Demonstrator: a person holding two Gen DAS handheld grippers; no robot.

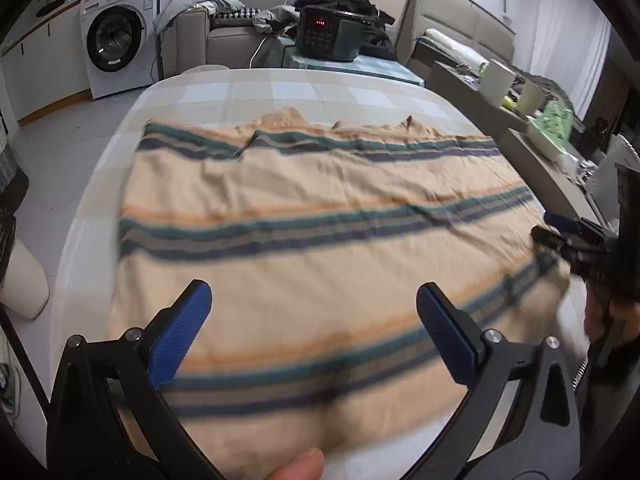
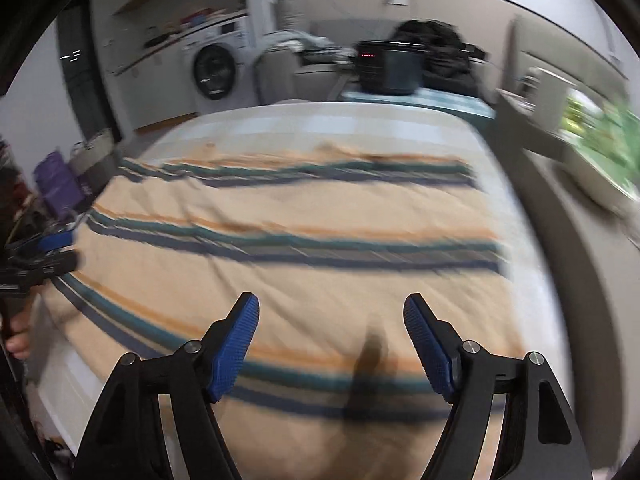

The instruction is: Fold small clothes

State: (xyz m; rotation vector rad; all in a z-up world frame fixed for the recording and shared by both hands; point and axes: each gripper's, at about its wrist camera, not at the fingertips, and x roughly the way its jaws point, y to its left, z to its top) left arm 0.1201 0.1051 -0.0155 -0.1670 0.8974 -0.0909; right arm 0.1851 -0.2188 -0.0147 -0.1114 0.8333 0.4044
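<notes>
Both grippers, left gripper (image 1: 314, 312) and right gripper (image 2: 331, 326), wide and empty above the spread striped garment (image 1: 320, 216); probably between folds, next needing an edge pinched.

A peach-coloured striped garment (image 1: 320, 240) with teal, navy and orange bands lies spread flat and lightly wrinkled across the checked table (image 1: 280, 88), its far edge rumpled.

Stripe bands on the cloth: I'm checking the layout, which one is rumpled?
The farthest band, by the cloth's bunched far edge; the nearer bands run smoother.
</notes>
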